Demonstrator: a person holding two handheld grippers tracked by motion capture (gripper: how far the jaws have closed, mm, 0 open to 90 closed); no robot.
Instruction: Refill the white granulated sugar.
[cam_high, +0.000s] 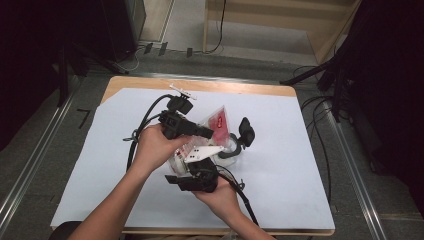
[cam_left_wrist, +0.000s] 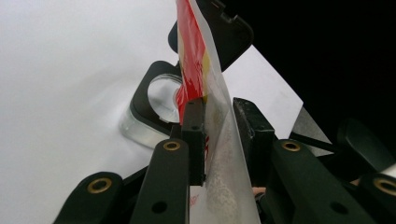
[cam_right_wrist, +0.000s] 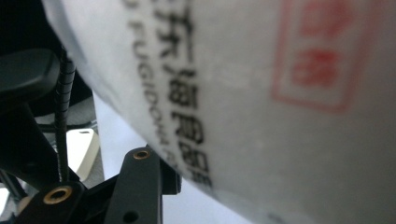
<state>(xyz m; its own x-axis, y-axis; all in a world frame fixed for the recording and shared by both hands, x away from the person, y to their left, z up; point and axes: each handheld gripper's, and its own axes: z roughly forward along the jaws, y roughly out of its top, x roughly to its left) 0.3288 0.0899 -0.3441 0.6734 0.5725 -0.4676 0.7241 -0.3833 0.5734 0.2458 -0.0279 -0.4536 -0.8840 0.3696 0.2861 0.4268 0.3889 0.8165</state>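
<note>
A clear bag (cam_high: 218, 123) of white grains with a red label stands tilted over the middle of the table. My left gripper (cam_high: 210, 132) comes in from the left and is shut on the bag's upper part; in the left gripper view the bag (cam_left_wrist: 219, 140) fills the gap between the two pads (cam_left_wrist: 194, 130). My right gripper (cam_high: 192, 165) is below it, shut on the bag's lower end. In the right gripper view the printed bag (cam_right_wrist: 261, 93) lies very close, against one finger (cam_right_wrist: 140, 186), and hides the other. A clear jar (cam_high: 231, 152) with its black flip lid (cam_high: 246, 131) raised sits just right of the bag.
A white sheet (cam_high: 285, 165) covers the wooden table (cam_high: 235, 88). A small white part (cam_high: 182, 92) lies near the far edge. Both grippers' black cables trail over the sheet (cam_high: 145, 120). Dark stands and cables surround the table on the floor.
</note>
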